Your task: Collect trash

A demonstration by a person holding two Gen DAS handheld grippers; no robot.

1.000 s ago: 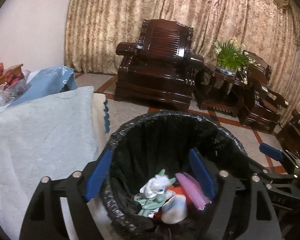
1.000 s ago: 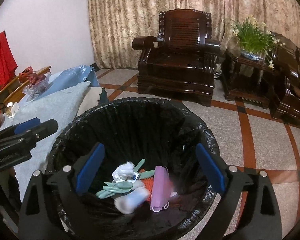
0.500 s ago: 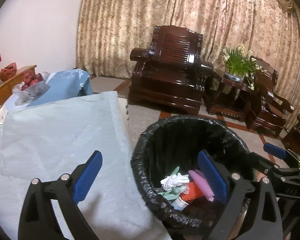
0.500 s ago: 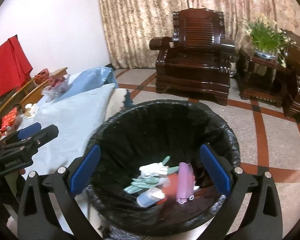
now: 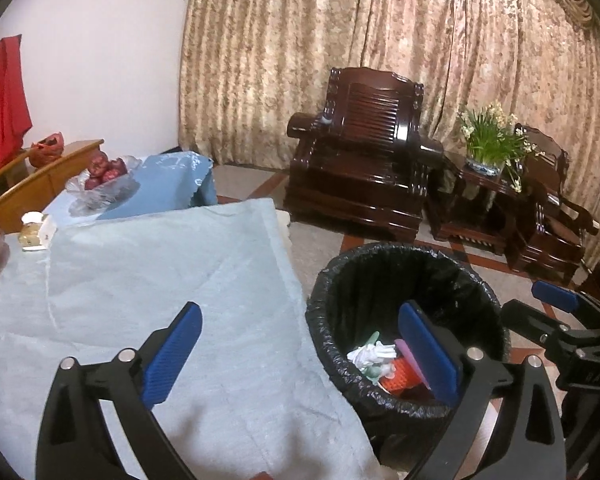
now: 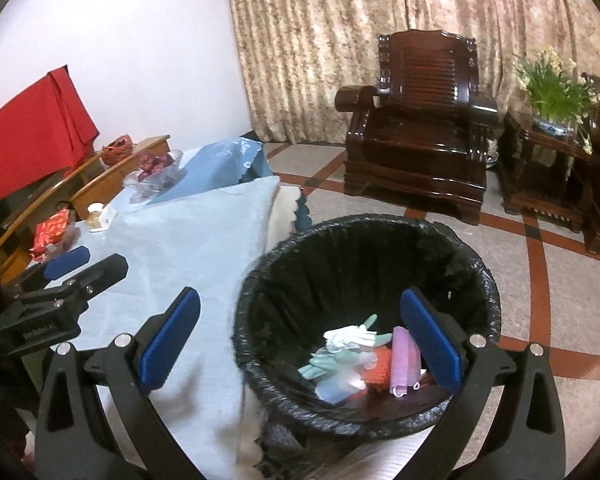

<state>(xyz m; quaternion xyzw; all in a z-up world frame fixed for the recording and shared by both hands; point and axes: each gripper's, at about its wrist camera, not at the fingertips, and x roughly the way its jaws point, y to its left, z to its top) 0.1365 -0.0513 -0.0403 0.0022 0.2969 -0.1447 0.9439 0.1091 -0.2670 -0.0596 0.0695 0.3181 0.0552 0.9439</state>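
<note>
Both hand-held grippers stand wide with nothing between their blue ribbed pads: the left hand-held gripper [image 5: 300, 348] hangs over the edge of the surface, and its jaws have just been opening; the right hand-held gripper [image 6: 300, 344] hangs above the bin's near rim, its jaws likewise just opened.

Far left, a red cloth [image 6: 36, 128] hangs against the white wall, above curved pale wooden rails [image 5: 40, 184]. Below them a clear glass bowl of dark red fruit [image 5: 104, 184] sits on a blue patterned cloth [image 5: 172, 180]. Nearer lies the pale blue-grey textured cloth [image 5: 160, 280] that covers the surface, softly creased, its corner draped over the edge.

Right of the surface, on the floor, stands the round bin lined with a crinkled glossy black plastic bag [image 6: 364, 264]. The collected trash lies at its bottom: a crumpled white tissue [image 6: 350, 336], pale green glove-like fingers [image 6: 324, 364], an orange-red netted piece [image 6: 380, 368] and a flat lilac face mask [image 6: 404, 364].

Behind, the floor [image 6: 572, 300] is speckled grey tile crossed by red-brown bands. A dark, polished carved wooden armchair with a slatted back [image 5: 364, 160] stands before heavy beige brocade curtains [image 5: 300, 40]. Further right, a green plant with small pale flowers in a blue-and-white pot [image 5: 488, 144] rests on a dark side table [image 5: 472, 208].
</note>
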